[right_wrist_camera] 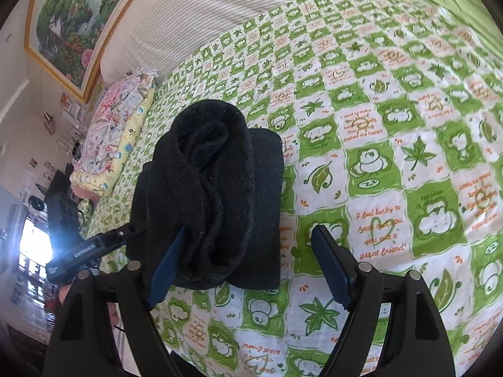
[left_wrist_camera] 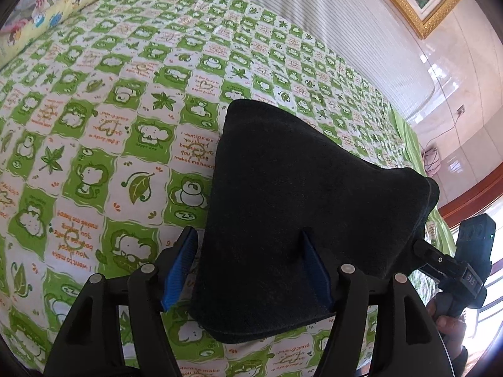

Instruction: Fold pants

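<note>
The black pants lie folded into a compact bundle on the green-and-white patterned bedsheet. In the right wrist view the bundle shows its rolled, layered end. My left gripper is open, its blue-padded fingers straddling the bundle's near edge. My right gripper is open, its left finger against the bundle's near end and its right finger over bare sheet. The right gripper also shows in the left wrist view, beside the bundle's right corner.
A floral pillow lies on a yellow one at the bed's head. A ribbed white headboard and a framed painting stand behind. The bed's edge and tiled floor lie past the pants.
</note>
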Demonstrator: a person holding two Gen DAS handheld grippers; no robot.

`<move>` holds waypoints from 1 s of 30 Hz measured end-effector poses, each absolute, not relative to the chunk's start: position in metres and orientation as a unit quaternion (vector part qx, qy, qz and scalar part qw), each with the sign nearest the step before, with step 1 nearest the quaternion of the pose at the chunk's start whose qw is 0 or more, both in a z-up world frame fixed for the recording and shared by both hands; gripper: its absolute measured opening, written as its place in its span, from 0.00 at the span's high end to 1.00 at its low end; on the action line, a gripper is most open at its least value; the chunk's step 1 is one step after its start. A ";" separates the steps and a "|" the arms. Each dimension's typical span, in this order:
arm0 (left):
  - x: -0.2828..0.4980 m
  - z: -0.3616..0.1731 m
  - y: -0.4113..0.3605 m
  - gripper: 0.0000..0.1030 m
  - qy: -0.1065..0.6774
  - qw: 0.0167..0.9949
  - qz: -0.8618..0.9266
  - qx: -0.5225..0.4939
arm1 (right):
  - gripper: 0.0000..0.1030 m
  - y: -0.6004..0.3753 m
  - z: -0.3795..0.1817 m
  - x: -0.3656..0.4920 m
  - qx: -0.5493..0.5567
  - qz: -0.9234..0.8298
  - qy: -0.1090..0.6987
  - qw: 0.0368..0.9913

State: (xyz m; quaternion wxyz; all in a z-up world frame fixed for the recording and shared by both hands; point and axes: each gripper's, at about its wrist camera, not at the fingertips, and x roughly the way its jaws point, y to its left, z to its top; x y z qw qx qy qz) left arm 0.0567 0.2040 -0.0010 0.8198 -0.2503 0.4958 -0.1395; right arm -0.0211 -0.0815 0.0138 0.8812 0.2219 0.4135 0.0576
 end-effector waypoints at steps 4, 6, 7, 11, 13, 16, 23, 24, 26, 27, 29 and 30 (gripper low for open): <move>0.063 -0.008 0.202 0.32 0.501 0.815 -0.145 -0.253 | 0.22 -0.080 0.013 -0.021 0.223 0.061 0.413 0.881; 0.065 -0.010 0.200 0.32 0.502 0.815 -0.145 -0.249 | 0.22 -0.078 0.012 -0.020 0.221 0.061 0.414 0.881; 0.066 -0.010 0.199 0.32 0.502 0.816 -0.145 -0.248 | 0.22 -0.077 0.012 -0.019 0.220 0.062 0.414 0.881; 0.069 -0.013 0.196 0.33 0.501 0.813 -0.154 -0.254 | 0.22 -0.078 0.007 -0.016 0.235 0.077 0.416 0.875; 0.073 -0.015 0.194 0.33 0.502 0.810 -0.156 -0.258 | 0.22 -0.077 0.002 -0.012 0.245 0.089 0.422 0.868; 0.075 -0.017 0.197 0.35 0.501 0.806 -0.162 -0.271 | 0.22 -0.072 -0.002 -0.010 0.236 0.095 0.420 0.871; 0.067 -0.012 0.198 0.50 0.500 0.806 -0.168 -0.271 | 0.34 -0.069 -0.001 -0.008 0.239 0.109 0.412 0.873; 0.066 -0.011 0.198 0.52 0.499 0.807 -0.168 -0.267 | 0.35 -0.068 -0.001 -0.008 0.237 0.109 0.410 0.874; 0.063 -0.007 0.197 0.55 0.497 0.811 -0.163 -0.261 | 0.36 -0.067 0.001 -0.011 0.230 0.108 0.407 0.877; 0.062 -0.005 0.196 0.57 0.497 0.813 -0.161 -0.257 | 0.37 -0.065 0.002 -0.012 0.226 0.108 0.406 0.879; 0.060 -0.001 0.194 0.61 0.493 0.818 -0.156 -0.249 | 0.40 -0.062 0.005 -0.013 0.218 0.108 0.404 0.882; 0.059 0.002 0.193 0.62 0.492 0.821 -0.153 -0.245 | 0.42 -0.060 0.006 -0.014 0.213 0.107 0.403 0.884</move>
